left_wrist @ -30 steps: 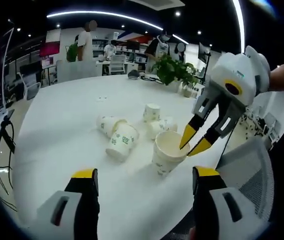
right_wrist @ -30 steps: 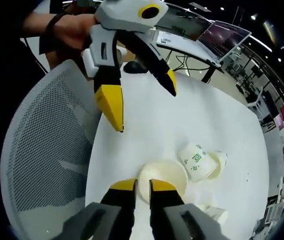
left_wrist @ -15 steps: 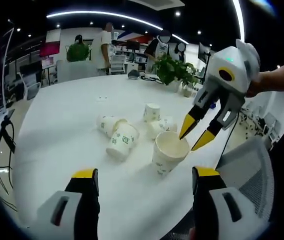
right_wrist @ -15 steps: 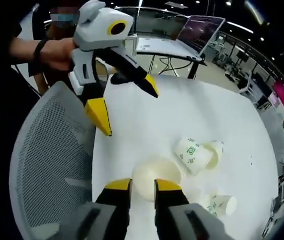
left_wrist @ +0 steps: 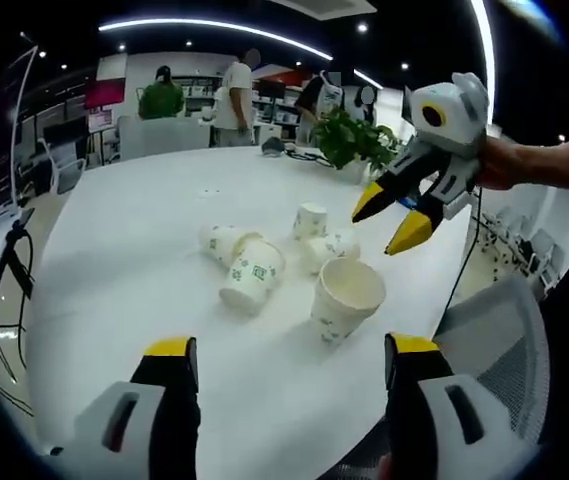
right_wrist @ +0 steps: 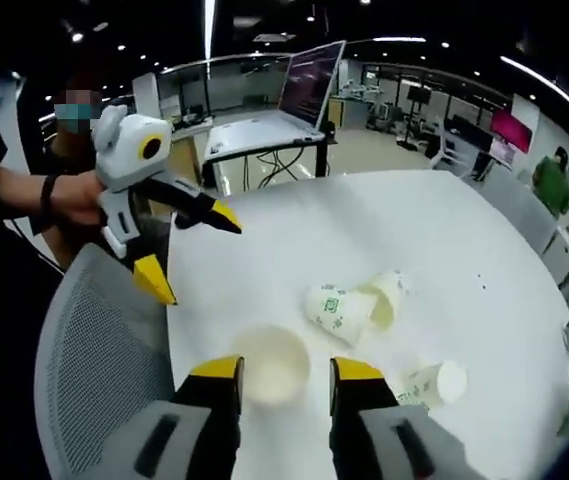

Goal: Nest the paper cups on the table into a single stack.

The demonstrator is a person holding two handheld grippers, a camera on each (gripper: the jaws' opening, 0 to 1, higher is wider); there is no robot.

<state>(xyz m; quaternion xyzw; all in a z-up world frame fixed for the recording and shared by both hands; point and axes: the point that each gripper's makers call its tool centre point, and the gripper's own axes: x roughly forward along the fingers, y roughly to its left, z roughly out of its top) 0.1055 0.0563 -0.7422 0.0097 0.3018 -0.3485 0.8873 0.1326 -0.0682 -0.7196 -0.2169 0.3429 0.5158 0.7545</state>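
matt paper cups [left_wrist: 346,296], smooth matt white table [left_wrist: 144,260], mesh chair back [right_wrist: 94,360]

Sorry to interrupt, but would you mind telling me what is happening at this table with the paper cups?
A person holds a hand-held gripper in each hand over a white table to stack paper cups. One upright cup stands near the table edge; the other cups lie tipped over behind it. The right hand-held gripper hangs open above the upright cup, holding nothing. The left hand-held gripper is open too, beside a mesh chair. Nothing is nested yet.
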